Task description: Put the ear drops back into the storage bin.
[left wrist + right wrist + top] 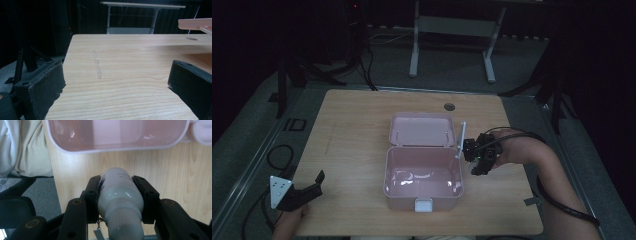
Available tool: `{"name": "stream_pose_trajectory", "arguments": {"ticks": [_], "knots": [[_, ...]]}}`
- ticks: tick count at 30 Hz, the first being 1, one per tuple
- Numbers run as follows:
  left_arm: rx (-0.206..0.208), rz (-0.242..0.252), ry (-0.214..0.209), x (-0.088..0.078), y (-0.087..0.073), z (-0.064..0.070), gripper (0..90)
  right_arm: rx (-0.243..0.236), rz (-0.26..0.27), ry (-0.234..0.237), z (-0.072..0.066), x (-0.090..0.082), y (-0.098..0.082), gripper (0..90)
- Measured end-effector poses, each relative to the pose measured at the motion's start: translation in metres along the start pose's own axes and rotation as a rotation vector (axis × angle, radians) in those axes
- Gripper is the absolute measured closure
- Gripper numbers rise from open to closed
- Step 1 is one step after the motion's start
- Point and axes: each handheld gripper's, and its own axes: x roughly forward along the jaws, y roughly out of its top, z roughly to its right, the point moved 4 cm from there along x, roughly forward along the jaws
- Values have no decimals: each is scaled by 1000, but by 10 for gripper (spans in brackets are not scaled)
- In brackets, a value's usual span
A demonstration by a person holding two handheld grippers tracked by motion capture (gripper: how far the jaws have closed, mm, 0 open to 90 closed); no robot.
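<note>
An open pink box [422, 176] stands at the table's middle, its lid [422, 129] laid back flat behind it. My right gripper [468, 150] hovers just right of the box, shut on a white bottle [460, 140]. In the right gripper view the white bottle [119, 191] is squeezed between both pads [93, 195], with its ribbed end toward the camera and the pink box [117, 135] beyond it. My left gripper [315, 186] rests at the table's front left corner, open and holding nothing. In the left gripper view its jaws [115, 87] stand wide apart over bare wood.
The wooden table [352, 150] has a round hole [449, 107] near its back edge. Cables [277, 155] lie on the floor at left, and a metal stand [452, 30] rises behind the table. Pale cloth [22, 145] shows past the table's front edge.
</note>
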Motion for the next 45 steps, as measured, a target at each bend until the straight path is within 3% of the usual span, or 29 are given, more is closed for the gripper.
{"name": "stream_pose_trajectory", "arguments": {"ticks": [10,24,32,45], "knots": [[-1,1,-2,0,0,0,9,-55,8,-7,-1,-6,28,597],[-2,0,-1,0,0,0,9,-97,19,6,-5,-2,59,597],[-2,0,-1,0,0,0,9,-117,22,23,-7,10,73,597],[-1,-1,0,0,0,0,9,-108,-1,72,-7,51,79,597]]}}
